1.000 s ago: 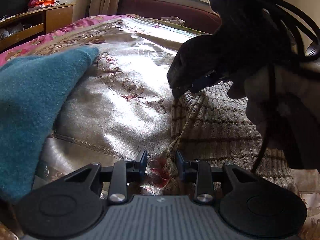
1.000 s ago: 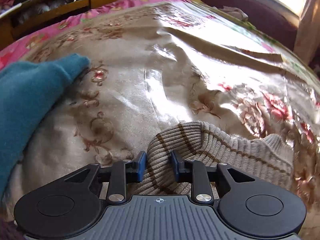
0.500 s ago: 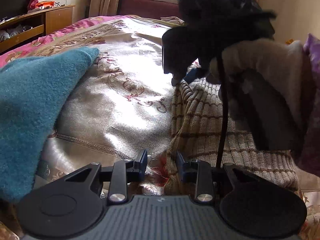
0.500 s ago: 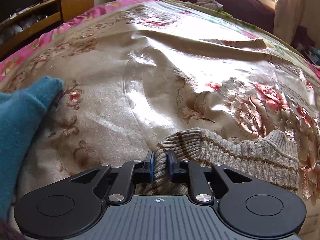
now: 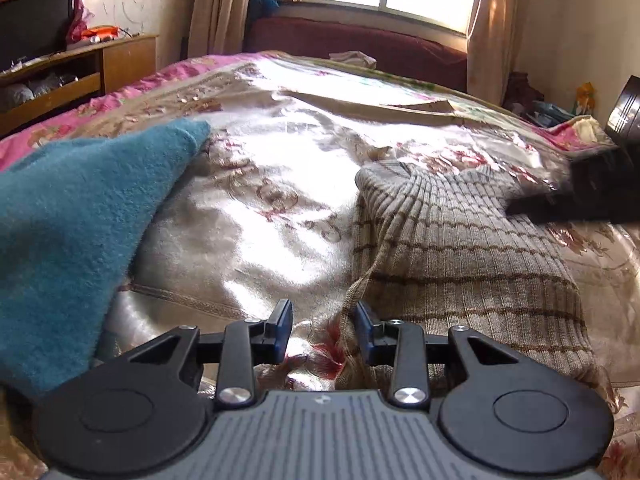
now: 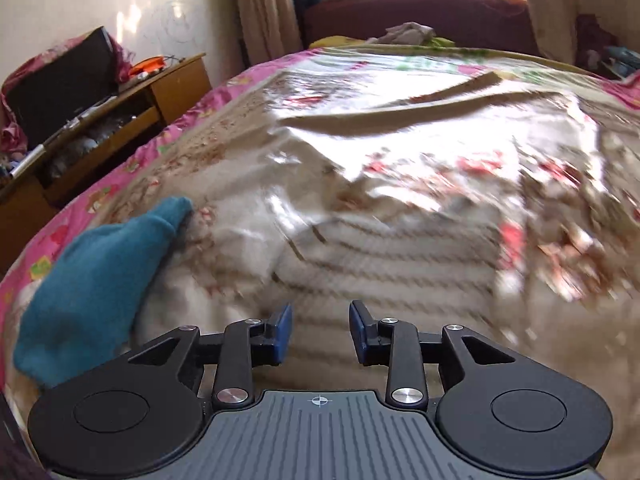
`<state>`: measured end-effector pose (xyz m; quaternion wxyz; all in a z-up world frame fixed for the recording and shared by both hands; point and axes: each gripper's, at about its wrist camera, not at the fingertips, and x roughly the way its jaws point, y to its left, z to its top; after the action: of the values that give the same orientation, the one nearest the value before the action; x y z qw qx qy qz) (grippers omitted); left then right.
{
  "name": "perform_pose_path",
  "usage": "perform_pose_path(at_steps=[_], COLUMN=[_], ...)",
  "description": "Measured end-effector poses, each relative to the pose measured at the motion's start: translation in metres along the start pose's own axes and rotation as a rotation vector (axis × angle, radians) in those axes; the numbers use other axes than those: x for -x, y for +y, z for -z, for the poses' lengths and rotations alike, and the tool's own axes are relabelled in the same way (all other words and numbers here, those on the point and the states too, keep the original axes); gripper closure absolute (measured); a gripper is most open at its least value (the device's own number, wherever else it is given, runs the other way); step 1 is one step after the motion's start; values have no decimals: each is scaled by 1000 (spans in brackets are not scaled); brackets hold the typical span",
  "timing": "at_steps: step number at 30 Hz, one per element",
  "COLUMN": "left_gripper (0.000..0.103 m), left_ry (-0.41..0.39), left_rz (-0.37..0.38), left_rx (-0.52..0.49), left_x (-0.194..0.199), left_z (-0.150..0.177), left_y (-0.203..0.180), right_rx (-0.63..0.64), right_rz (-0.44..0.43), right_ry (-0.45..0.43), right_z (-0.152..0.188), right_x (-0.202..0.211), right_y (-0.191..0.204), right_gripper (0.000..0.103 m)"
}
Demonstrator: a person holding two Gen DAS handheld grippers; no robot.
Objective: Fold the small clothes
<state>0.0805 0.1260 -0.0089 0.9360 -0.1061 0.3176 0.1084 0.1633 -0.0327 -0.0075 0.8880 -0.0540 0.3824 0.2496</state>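
We see the striped knit sweater [image 5: 460, 248] lying on the bed's satin cover [image 5: 256, 224], ahead and to the right of our left gripper [image 5: 323, 330], whose jaws stand apart with only the garment's near-left hem edge running up between them. Our right gripper [image 6: 319, 330] hangs over the same sweater [image 6: 392, 264] with jaws apart and nothing in them — the blur hides the rest. Its long axis seems to run away from us, collar end far, so we judge the left gripper nearer the hem corner — the teal garment [image 5: 80, 216] lies well apart on the left.
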Motion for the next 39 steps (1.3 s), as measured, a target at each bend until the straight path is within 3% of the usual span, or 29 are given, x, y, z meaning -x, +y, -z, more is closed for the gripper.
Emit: perform_pose_path(at_steps=[5,11,14,18,24,29,34,39], left_gripper=[63,63,63,62,61,60,59,59], left_ry=[-46,-100,-54,68,56,103,136,162], left_rz=[-38,-27,-8,-28,-24,-19,-4,8], left_rx=[-7,-66,-96,-151,-134,-166,-142,-156], left_x=[16,28,16,-7,15,22,31,35], left_z=[-1,-12,-15,0,4,16,19,28], left_y=[-5,-22,-34,-43,-41,-45,-44,-48], right_rx=[-82,-177,-200,-218,-225,-225,-176,-177], right_rz=[38,17,2,-9,-26,-10,-1,14], right_ry=[11,-10,2,38,12,60,26,54], right_z=[49,72,80,93,99,115,117,126], right_x=[19,31,28,18,33,30,47,46], right_y=[-40,-67,-74,-78,-79,-76,-65,-62], right_gripper=[71,71,71,71,71,70,69,69])
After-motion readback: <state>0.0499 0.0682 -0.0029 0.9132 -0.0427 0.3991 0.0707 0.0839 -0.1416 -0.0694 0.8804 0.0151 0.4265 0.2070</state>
